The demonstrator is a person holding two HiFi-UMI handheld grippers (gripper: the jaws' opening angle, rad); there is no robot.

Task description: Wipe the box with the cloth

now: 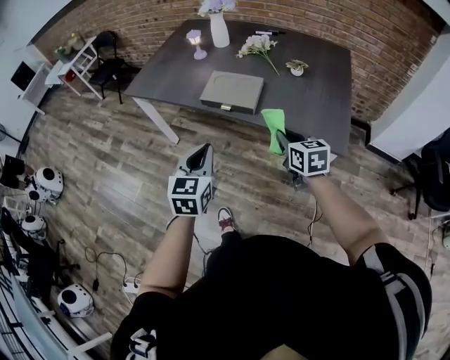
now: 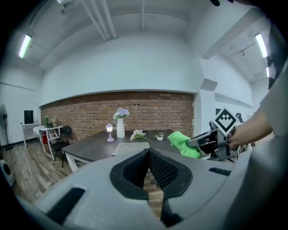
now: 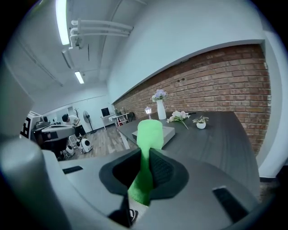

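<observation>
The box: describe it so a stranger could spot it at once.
Start at the dark table against the brick wall. Near its front edge lies the box, in front of the white vase. It is the only flat, grey, rectangular thing there, with a small clasp on its front side.

White vase (image 1: 219, 30), flowers (image 1: 259, 47), lamp (image 1: 195, 39).

Open tabletop (image 1: 320, 91) beside box (image 1: 232, 91); vase (image 1: 219, 29), lamp (image 1: 195, 41), flowers (image 1: 259, 46) behind

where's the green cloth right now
In the head view the green cloth is clamped in the right claw, right of centre, by the front edge of the table, just right of the grey box.
</observation>
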